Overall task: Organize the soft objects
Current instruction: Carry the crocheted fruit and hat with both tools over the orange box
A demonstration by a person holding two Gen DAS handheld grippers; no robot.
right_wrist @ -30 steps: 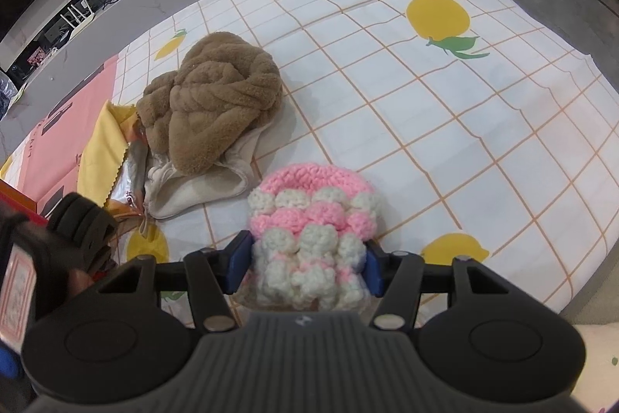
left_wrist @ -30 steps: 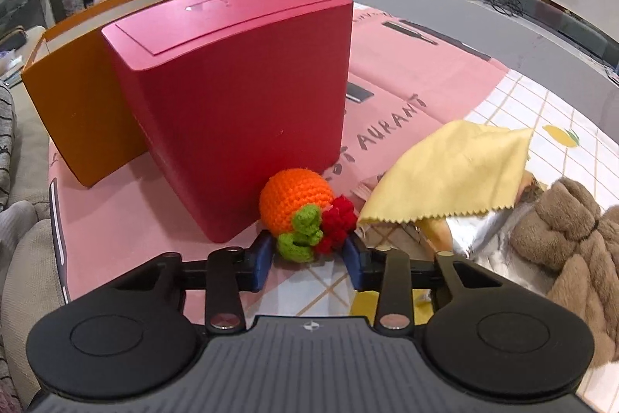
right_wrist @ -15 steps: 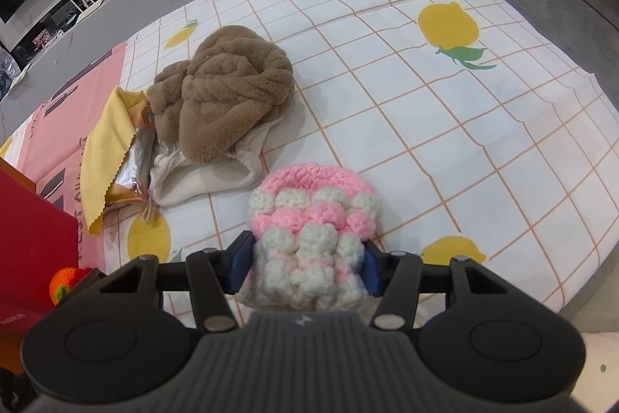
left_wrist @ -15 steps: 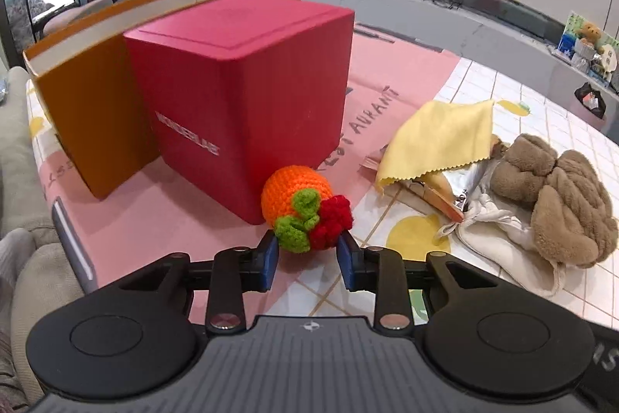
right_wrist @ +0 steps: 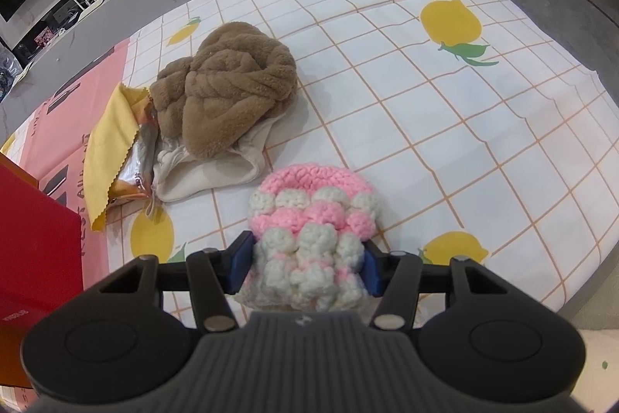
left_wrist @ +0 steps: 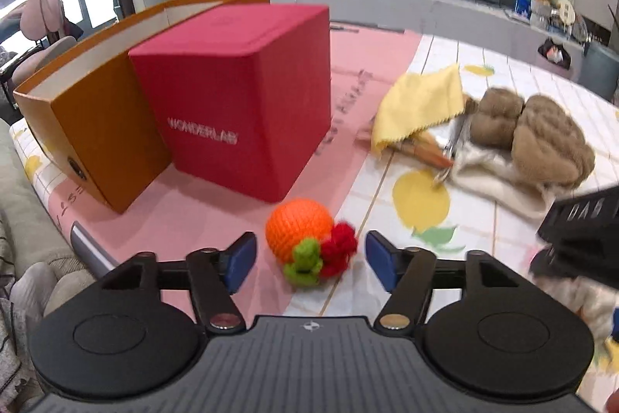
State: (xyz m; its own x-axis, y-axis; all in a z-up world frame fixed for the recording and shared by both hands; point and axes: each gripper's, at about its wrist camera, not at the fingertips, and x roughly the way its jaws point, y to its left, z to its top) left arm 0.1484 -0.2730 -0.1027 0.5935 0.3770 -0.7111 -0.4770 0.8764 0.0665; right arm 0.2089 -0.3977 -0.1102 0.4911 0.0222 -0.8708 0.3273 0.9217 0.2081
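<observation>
The left tool (left_wrist: 310, 261) was opening around the untouched orange crocheted ball (left_wrist: 300, 234) near the red cardboard box (left_wrist: 240, 95), while the right tool (right_wrist: 305, 268) clamped the pink-and-white knitted hat (right_wrist: 313, 223) beside open checked cloth (right_wrist: 445, 126) on the bench.

My left camera sits just behind my fingers (left_wrist: 243, 260), tilted down and looking close across the surface toward the red cardboard box (left_wrist: 236, 103) and the room's far wall. My right camera looks more steeply down over the lemon-print checked cloth (right_wrist: 445, 95). Both views share the brown fleece bundle (left_wrist: 549, 138) (right_wrist: 228, 88), the yellow wiping cloth (left_wrist: 419, 103) (right_wrist: 110, 146) and the red box.
</observation>
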